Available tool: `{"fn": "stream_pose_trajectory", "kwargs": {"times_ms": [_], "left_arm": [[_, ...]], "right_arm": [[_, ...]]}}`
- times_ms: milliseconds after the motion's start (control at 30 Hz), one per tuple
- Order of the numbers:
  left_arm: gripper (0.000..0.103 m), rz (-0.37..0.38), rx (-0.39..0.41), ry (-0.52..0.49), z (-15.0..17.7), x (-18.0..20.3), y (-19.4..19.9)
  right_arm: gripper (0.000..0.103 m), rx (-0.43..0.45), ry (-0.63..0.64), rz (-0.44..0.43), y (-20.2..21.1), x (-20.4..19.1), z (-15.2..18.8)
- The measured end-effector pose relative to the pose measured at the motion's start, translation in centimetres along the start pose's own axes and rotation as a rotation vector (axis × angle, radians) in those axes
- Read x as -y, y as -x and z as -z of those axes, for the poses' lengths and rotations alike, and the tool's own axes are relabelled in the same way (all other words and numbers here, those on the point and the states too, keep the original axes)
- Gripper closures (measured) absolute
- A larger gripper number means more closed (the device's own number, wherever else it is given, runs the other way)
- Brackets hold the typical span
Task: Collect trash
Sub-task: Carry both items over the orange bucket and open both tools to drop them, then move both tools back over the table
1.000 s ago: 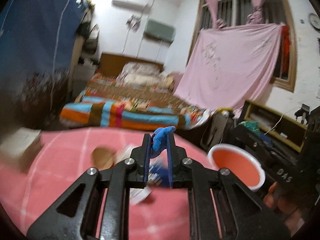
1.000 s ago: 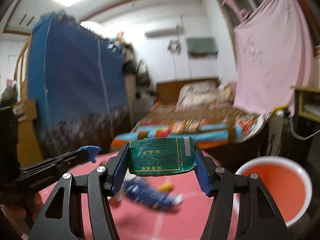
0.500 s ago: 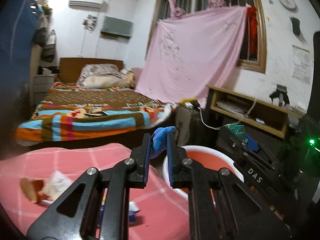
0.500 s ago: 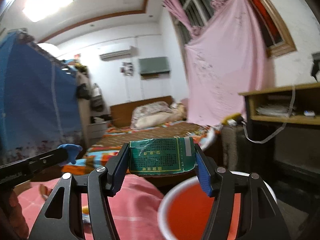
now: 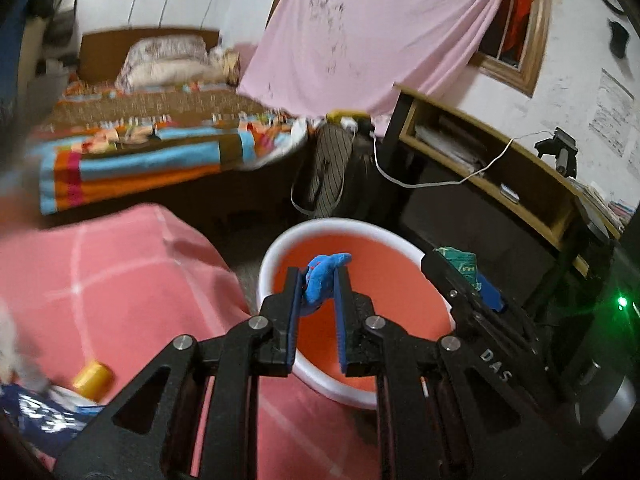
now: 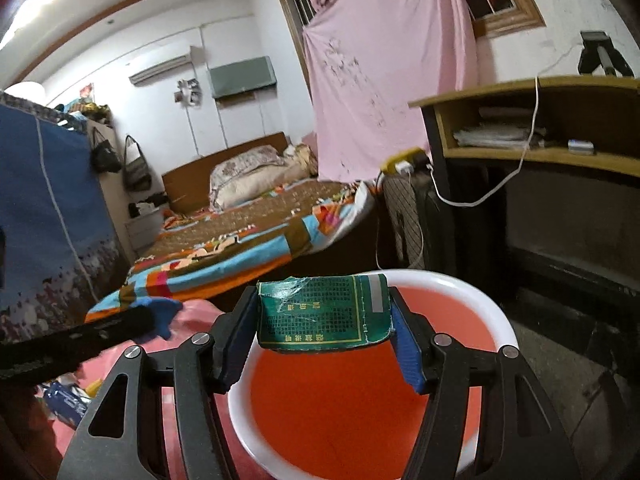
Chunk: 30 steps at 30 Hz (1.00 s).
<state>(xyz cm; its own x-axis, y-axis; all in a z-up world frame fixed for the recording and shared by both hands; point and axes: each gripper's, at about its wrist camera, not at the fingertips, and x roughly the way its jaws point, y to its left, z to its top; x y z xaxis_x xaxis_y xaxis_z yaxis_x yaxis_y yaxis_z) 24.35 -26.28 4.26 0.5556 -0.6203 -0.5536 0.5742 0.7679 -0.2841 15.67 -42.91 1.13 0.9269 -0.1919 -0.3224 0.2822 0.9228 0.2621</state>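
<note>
Left gripper (image 5: 318, 284): jaws pinched on a crumpled blue scrap (image 5: 324, 276), which sticks out past the fingertips; it hangs above the near rim of the bin.
Right gripper (image 6: 324, 312): jaws held partway apart, pressing on the two ends of a flattened green packet (image 6: 324, 314); the packet sits level between the pads, above the bin's far rim.
Bin (image 6: 496, 320): round, white rim, orange inside; it stands on the floor just beside the table edge.
Table (image 5: 100, 280): covered by a pink checked cloth.
On the table: a small yellow cap (image 5: 93, 377) and a blue wrapper (image 5: 36, 420) lie near the left corner, blurred.
Background: a bed (image 6: 240, 240) with a striped blanket, and a pink sheet (image 6: 372, 80) hung over the window.
</note>
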Motion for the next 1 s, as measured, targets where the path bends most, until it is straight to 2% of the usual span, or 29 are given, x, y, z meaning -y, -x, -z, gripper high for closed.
{"fn": "stream_pose_trajectory", "kwargs": {"times_ms": [100,300,433,533,667,800,1000], "left_arm": [[0.103,-0.003,-0.047,0.037,0.1,0.0,-1.7],[0.103,0.001,-0.091,0.085,0.5,-0.2,-2.9],[0.092,-0.002,-0.098,0.084,0.7,-0.2,-3.2],[0.090,-0.008,-0.097,0.093,0.5,-0.3,-3.2],[0.086,-0.028,-0.062,0.102,0.4,-0.6,-2.1],[0.081,-0.072,-0.002,0.090,0.4,-0.9,-0.4],[0.060,-0.150,0.125,0.074,0.7,-1.8,3.7]], "right_arm": [[0.040,-0.028,-0.024,0.019,-0.4,0.8,0.1],[0.037,-0.067,-0.075,0.036,-1.0,1.8,0.1],[0.031,-0.073,-0.090,0.043,-1.0,2.3,0.1],[0.028,-0.071,-0.097,0.051,-0.9,2.5,0.0],[0.025,-0.059,-0.105,0.051,-0.7,2.7,-0.1],[0.023,-0.008,-0.090,0.025,0.1,2.1,-0.5],[0.015,0.110,-0.046,-0.034,2.3,0.1,-1.0]]}}
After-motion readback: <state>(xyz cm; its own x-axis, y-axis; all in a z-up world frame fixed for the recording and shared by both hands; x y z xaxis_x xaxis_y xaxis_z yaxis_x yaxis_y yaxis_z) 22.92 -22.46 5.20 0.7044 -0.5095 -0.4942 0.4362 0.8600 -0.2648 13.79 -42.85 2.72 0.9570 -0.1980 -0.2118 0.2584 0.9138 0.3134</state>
